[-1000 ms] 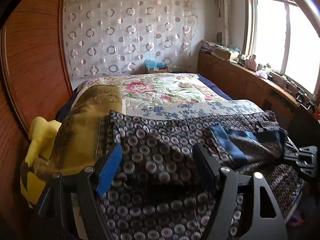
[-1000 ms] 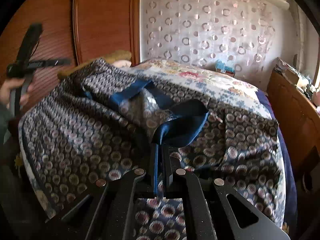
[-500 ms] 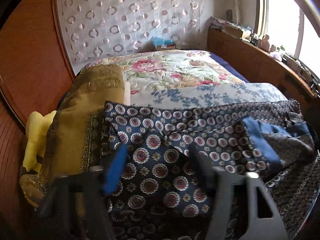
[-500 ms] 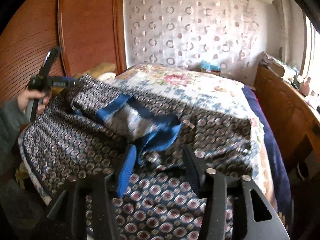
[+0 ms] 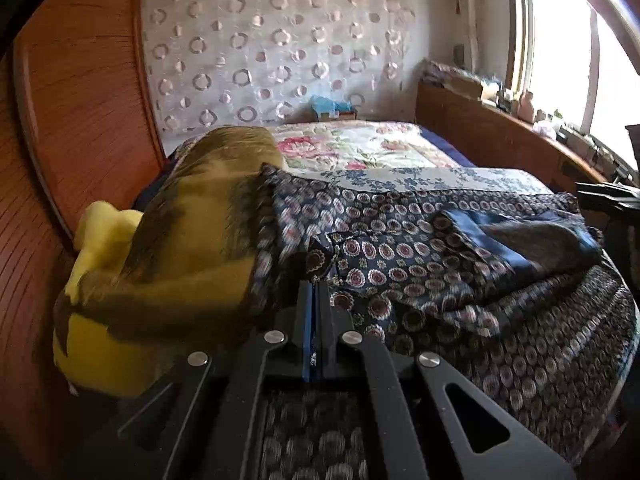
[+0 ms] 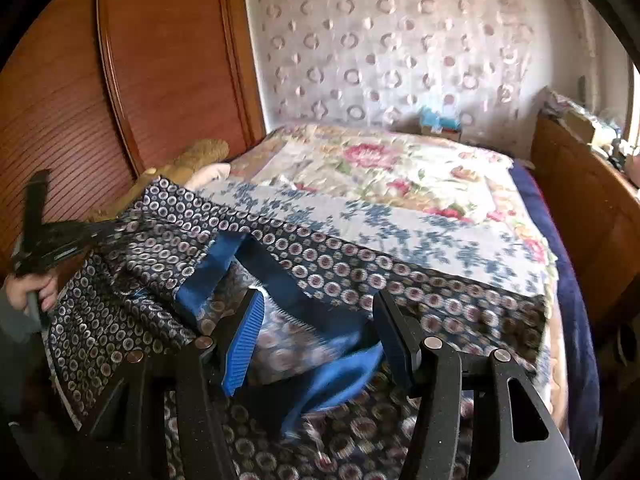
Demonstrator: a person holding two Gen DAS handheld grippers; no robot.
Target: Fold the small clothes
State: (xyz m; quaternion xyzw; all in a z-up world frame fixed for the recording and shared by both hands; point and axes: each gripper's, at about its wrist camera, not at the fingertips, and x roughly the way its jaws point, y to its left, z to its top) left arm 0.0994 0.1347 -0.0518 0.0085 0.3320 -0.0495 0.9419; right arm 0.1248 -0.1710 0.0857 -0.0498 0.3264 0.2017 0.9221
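Both of my tools have swapped jobs since the earlier frames. My left hand-held gripper (image 5: 316,280) has just been closing, and now its jaws are pressed tight together at the bottom middle of the left wrist view. A fold of the dark patterned garment (image 5: 420,264) sits right at its tips, so I think it pinches the cloth edge there, though the blur makes it hard to be sure. Before, those jaws stood wide above the flat cloth.

My right hand-held gripper (image 6: 320,332) has just been opening. Its jaws now stand partly apart at the bottom of the right wrist view, and the blue band (image 6: 332,376) lies loose between them, touching neither pad. Earlier that band was squeezed tight in those jaws, so I have let it go.

The garment lies spread over the near end of the bed (image 6: 400,184), with the blue band folded over on top of it. At its left edge it rests against the yellow-brown pillow (image 5: 192,232). In the right wrist view, a hand (image 6: 38,292) at the left edge of the frame holds the left tool by the cloth's corner.

I think one fold is laid down, and the left side is now gripped for the next fold.
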